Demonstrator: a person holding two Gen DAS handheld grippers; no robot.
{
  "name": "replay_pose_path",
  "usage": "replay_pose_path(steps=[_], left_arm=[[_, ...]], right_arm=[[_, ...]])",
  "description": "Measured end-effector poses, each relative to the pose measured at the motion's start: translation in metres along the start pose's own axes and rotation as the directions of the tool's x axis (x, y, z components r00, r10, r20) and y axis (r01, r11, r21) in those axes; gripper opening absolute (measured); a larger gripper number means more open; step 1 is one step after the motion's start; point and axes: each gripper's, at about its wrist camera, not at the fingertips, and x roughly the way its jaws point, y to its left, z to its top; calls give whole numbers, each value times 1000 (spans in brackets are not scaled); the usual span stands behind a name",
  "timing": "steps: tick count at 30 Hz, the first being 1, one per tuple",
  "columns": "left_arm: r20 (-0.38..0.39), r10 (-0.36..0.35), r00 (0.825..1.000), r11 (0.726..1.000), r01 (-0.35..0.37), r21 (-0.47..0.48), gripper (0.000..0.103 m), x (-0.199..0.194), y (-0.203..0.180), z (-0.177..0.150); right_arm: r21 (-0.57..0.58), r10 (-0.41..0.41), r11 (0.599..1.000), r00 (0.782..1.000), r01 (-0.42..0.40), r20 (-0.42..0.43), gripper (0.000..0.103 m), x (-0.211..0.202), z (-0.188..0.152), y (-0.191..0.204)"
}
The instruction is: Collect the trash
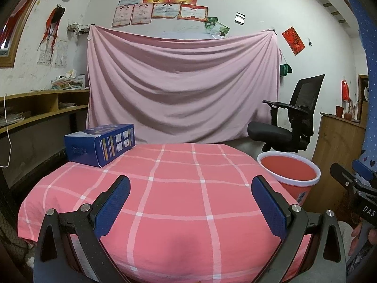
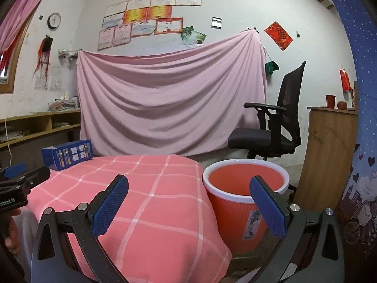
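Note:
A blue cardboard box [image 1: 100, 144] lies on the far left corner of the table, which is covered by a pink checked cloth [image 1: 179, 188]. The same blue box [image 2: 67, 154] shows at the far left in the right wrist view. A red bin with a white rim [image 1: 291, 174] stands on the floor at the table's right side; the bin [image 2: 242, 200] looks empty inside. My left gripper [image 1: 190, 202] hovers open over the near middle of the table, nothing between its fingers. My right gripper [image 2: 189, 202] is open too, spanning the table's right edge and the bin.
A black office chair [image 1: 292, 120] stands behind the bin. A wooden cabinet [image 2: 329, 153] is at the right, low shelves [image 1: 35, 110] at the left, and a pink sheet [image 1: 183, 87] hangs on the back wall. A person's hand [image 1: 362, 235] holds the other gripper at the right edge.

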Motion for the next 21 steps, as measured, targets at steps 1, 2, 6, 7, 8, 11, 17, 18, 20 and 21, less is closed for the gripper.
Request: replay_pose_path(steps=[1, 2, 6, 7, 8, 11, 17, 18, 20, 21], left_arm=[[0, 0, 1000, 1000, 0, 0, 101, 0, 0, 0], [1, 0, 1000, 1000, 0, 0, 101, 0, 0, 0], [0, 0, 1000, 1000, 0, 0, 101, 0, 0, 0], [-1, 0, 1000, 1000, 0, 1, 101, 0, -1, 0], [-1, 0, 1000, 1000, 0, 1, 101, 0, -1, 0], [-1, -1, 1000, 1000, 1, 1, 101, 0, -1, 0], [-2, -7, 1000, 1000, 7, 6, 101, 0, 2, -1], [-2, -7, 1000, 1000, 7, 6, 101, 0, 2, -1], [-2, -6, 1000, 1000, 6, 6, 101, 0, 2, -1], [-2, -6, 1000, 1000, 6, 6, 101, 0, 2, -1]], right_arm=[[0, 0, 1000, 1000, 0, 0, 103, 0, 0, 0], [0, 0, 1000, 1000, 0, 0, 103, 0, 0, 0], [0, 1, 1000, 1000, -1, 0, 103, 0, 0, 0], [1, 0, 1000, 1000, 0, 0, 103, 0, 0, 0], [1, 0, 1000, 1000, 0, 1, 103, 0, 0, 0], [1, 0, 1000, 1000, 0, -1, 103, 0, 0, 1], [0, 1, 1000, 1000, -1, -1, 103, 0, 0, 1], [0, 0, 1000, 1000, 0, -1, 103, 0, 0, 1], [0, -1, 1000, 1000, 1, -1, 103, 0, 0, 1], [1, -1, 1000, 1000, 1, 0, 103, -1, 0, 2]])
